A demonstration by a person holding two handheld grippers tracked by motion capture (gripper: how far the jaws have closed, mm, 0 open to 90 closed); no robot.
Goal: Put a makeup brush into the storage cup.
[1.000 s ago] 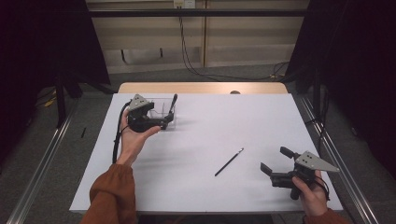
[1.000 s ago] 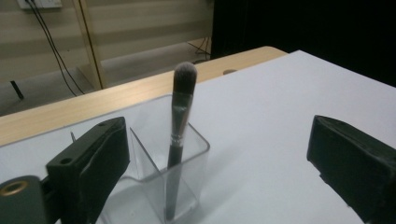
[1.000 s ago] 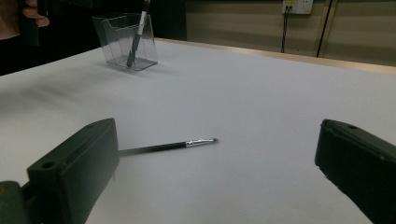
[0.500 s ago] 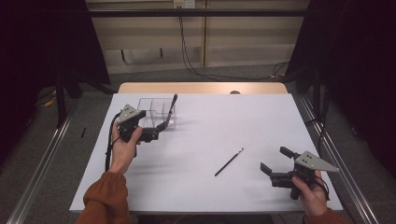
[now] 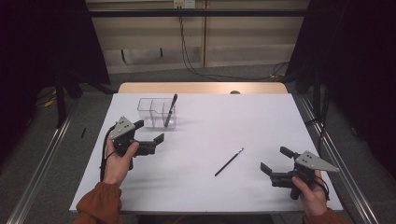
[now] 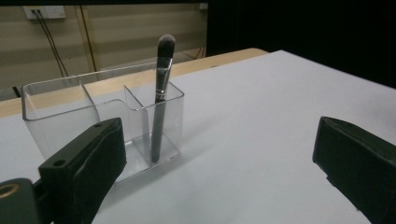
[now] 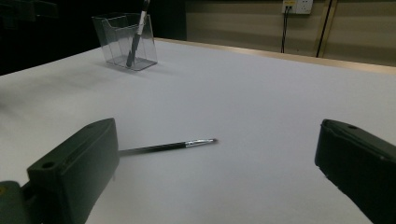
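Left gripper (image 5: 149, 136) back from brush holder (image 5: 156, 112), jaws apart.

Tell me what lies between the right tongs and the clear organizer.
In the high view, a thin brush lies flat on the white table cover, between the right tongs and the clear organizer. Otherwise that stretch is bare.

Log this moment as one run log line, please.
left gripper: open, empty, near organizer | right gripper: open, empty | big brush: upright in organizer | thin brush: flat on table
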